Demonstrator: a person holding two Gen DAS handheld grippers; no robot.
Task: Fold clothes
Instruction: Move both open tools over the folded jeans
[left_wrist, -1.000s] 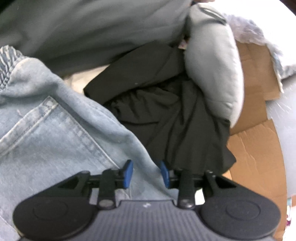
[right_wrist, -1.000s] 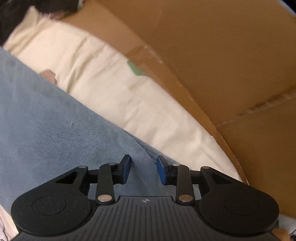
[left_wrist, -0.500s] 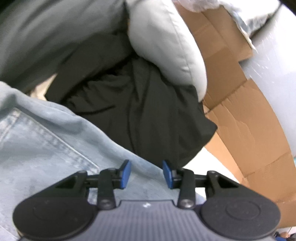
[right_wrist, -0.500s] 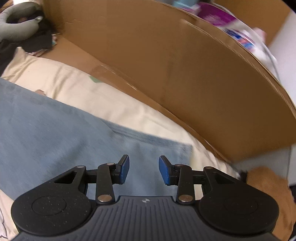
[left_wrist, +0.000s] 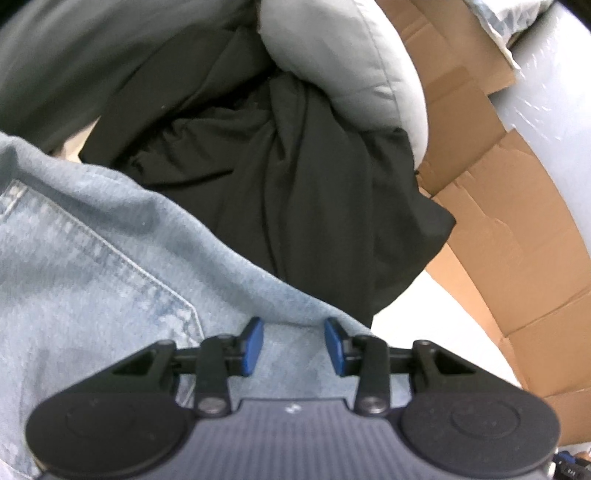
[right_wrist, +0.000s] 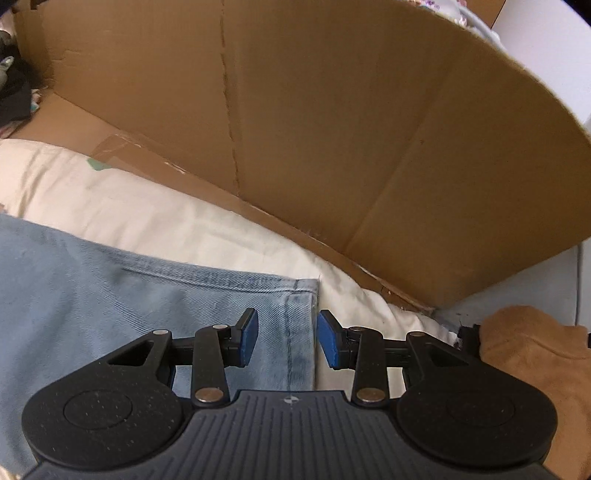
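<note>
Here, jeans (right_wrist: 110, 295) lie flat on a cream sheet (right_wrist: 129, 206).
Heavy, limp denim: best gripped at hem corner and waistband; left gripper (left_wrist: 293, 345) and right gripper (right_wrist: 286, 338) part-open, empty.

A: Count, garments, left wrist view?
B: Three: one pair of light-blue jeans (left_wrist: 92, 280), one black garment (left_wrist: 295, 192), one grey padded item (left_wrist: 354, 62).
A: Right wrist view?
B: One jeans leg hem, same denim. One cream sheet (right_wrist: 155, 214). One brown fuzzy cloth (right_wrist: 535, 369). One cardboard wall (right_wrist: 332, 110).
A: Grippers?
B: Two: left gripper (left_wrist: 293, 345), right gripper (right_wrist: 286, 338); two blue pads each.
</note>
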